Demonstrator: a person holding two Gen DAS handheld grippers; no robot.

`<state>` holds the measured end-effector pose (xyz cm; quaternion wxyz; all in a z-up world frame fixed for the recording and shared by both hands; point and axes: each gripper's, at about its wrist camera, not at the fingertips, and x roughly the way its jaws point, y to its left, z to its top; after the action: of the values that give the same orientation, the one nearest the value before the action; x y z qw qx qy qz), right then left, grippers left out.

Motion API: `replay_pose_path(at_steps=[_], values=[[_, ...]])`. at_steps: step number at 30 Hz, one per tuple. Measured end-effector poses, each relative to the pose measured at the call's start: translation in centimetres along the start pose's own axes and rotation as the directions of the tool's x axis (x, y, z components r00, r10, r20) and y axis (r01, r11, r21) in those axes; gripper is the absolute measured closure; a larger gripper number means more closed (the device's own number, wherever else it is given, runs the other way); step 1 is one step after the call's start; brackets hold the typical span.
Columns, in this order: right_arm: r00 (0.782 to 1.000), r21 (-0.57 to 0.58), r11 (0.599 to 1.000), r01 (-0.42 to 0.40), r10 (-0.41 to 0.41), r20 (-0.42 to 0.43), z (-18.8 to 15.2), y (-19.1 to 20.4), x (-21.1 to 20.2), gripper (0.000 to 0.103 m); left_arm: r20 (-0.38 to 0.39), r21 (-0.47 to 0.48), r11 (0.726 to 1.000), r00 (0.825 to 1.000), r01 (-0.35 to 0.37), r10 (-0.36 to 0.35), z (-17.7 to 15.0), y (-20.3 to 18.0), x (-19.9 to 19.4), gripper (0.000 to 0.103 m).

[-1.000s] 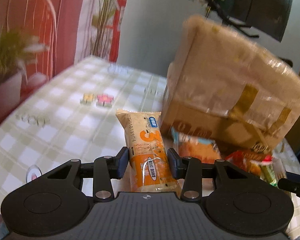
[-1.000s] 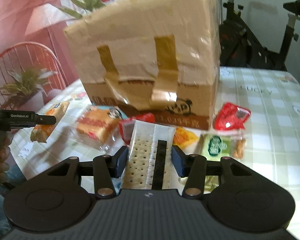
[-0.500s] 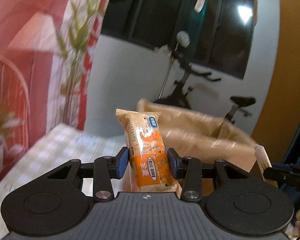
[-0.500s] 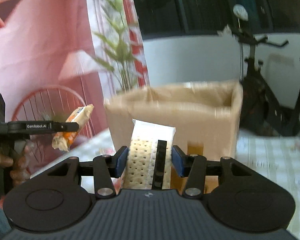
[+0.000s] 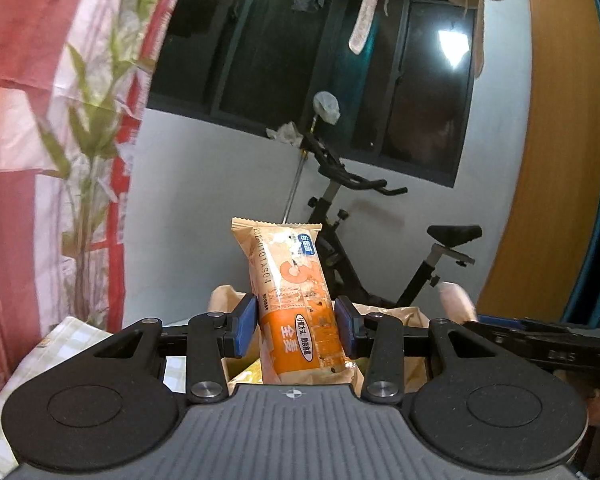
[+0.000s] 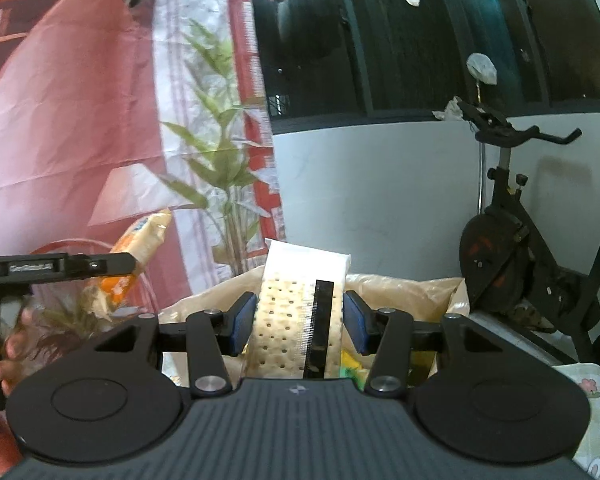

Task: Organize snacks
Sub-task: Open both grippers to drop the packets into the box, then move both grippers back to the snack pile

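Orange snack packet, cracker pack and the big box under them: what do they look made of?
Orange snack packet: thin glossy plastic film, judging by its crimped top seal and sheen. Cracker pack: clear plastic wrap, since the dotted crackers show through it. Box: brown cardboard, apparently covered or lined with shiny crinkled film or tape; which cannot be told.

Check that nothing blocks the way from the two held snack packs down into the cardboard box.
Nothing visible does. The orange snack bar in the left gripper and the cracker pack in the right gripper are both above the open cardboard box, whose plastic-lined mouth is uncovered.
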<state>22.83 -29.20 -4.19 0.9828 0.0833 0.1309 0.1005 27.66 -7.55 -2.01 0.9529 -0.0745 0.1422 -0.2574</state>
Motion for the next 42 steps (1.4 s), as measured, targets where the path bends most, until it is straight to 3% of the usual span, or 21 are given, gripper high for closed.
replay_pose_path(at_steps=[10,19,29,42], values=[[0.986,0.093,0.992,0.080,-0.065,-0.153,1.6,-4.6,6.9,0.053,-0.184,-0.003,1.000,0.983,0.001,-0.001,-0.2,0.7,8.6,0.059],[0.974,0.121,0.989,0.091,-0.063,-0.218,1.4,-6.4,8.9,0.051,-0.236,-0.009,1.000,0.972,0.018,-0.020,-0.3,1.6,11.2,0.056],[0.980,0.062,0.995,0.082,-0.069,-0.189,2.4,-5.8,8.0,0.047,-0.213,0.021,1.000,0.977,0.019,-0.014,0.2,1.3,10.0,0.053],[0.991,-0.110,0.990,0.086,-0.097,-0.096,0.2,-1.1,1.6,0.047,-0.181,-0.025,0.995,0.979,-0.101,0.095,-1.8,4.4,2.6,0.053]])
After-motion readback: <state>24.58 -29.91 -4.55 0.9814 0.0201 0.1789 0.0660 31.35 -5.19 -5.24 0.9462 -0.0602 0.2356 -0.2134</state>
